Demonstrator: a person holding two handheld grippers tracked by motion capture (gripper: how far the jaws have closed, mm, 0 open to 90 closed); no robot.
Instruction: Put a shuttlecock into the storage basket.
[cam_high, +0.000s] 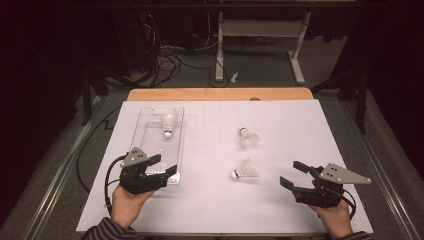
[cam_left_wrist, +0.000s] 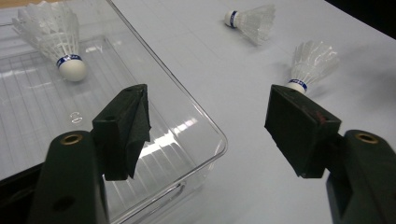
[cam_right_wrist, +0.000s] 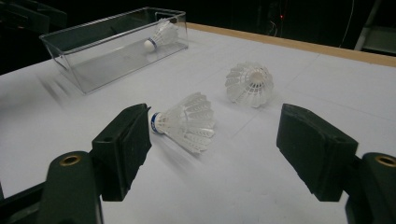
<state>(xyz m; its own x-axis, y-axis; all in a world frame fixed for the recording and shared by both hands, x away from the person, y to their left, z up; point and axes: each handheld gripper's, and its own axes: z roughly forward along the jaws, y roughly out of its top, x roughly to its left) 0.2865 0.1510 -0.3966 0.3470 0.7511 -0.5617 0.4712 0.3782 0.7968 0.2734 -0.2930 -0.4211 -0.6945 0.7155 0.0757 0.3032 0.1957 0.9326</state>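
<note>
A clear plastic box (cam_high: 145, 131) lies on the white table at the left, and one white shuttlecock (cam_high: 169, 125) rests inside it (cam_left_wrist: 56, 39) (cam_right_wrist: 161, 35). Two more shuttlecocks lie on the table to the right: a far one (cam_high: 247, 138) (cam_left_wrist: 250, 21) (cam_right_wrist: 250, 83) and a near one (cam_high: 244, 171) (cam_left_wrist: 310, 63) (cam_right_wrist: 187, 122). My left gripper (cam_high: 165, 165) (cam_left_wrist: 208, 130) hovers open over the near end of the box (cam_left_wrist: 187, 116). My right gripper (cam_high: 294, 174) (cam_right_wrist: 212, 151) is open, right of the near shuttlecock, with nothing between its jaws.
White paper (cam_high: 280, 120) covers the table, with a wooden edge (cam_high: 220, 94) at the far side. Beyond it stand a table frame (cam_high: 260, 35) and cables on the floor (cam_high: 165, 60). The person's hands hold both grippers near the front edge.
</note>
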